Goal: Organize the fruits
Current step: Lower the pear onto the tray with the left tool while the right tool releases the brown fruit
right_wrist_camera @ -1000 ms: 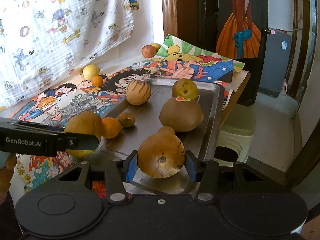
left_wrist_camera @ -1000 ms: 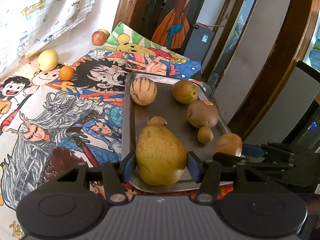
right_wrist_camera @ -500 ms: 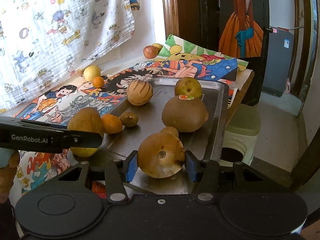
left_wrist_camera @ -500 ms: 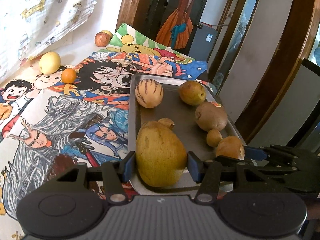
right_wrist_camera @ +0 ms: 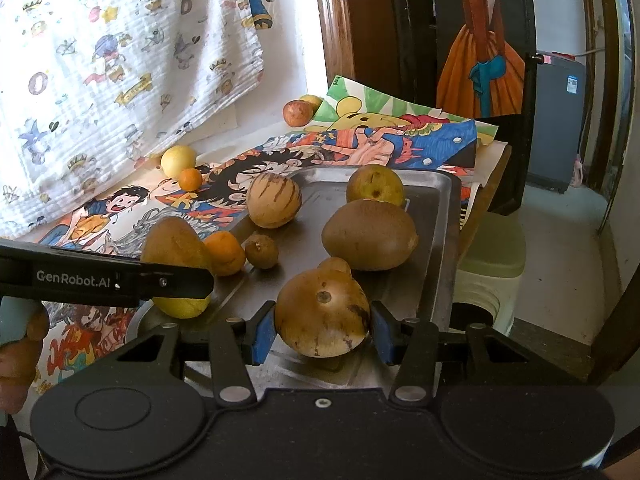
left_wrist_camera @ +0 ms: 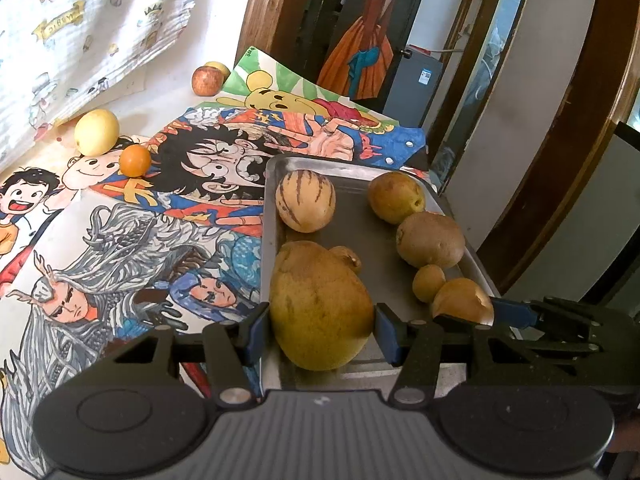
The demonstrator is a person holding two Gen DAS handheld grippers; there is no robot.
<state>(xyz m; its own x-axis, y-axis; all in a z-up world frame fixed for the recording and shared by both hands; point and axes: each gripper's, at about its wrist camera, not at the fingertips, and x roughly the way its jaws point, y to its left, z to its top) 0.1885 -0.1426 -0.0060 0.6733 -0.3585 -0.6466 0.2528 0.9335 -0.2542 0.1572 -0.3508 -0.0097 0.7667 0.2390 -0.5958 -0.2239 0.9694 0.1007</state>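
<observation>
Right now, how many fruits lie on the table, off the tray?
4. A pale yellow fruit and a small orange lie side by side near the hanging cloth; a red apple and a half-hidden yellow fruit sit at the far end.

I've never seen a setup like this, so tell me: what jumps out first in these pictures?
Two hand-held grippers each clamp a fruit over the near end of a metal tray: the left gripper holds a big yellow-green pear, the right gripper a brown round fruit. More fruit sits on the tray, including a striped melon, and bright cartoon posters cover the table beside it.
</observation>
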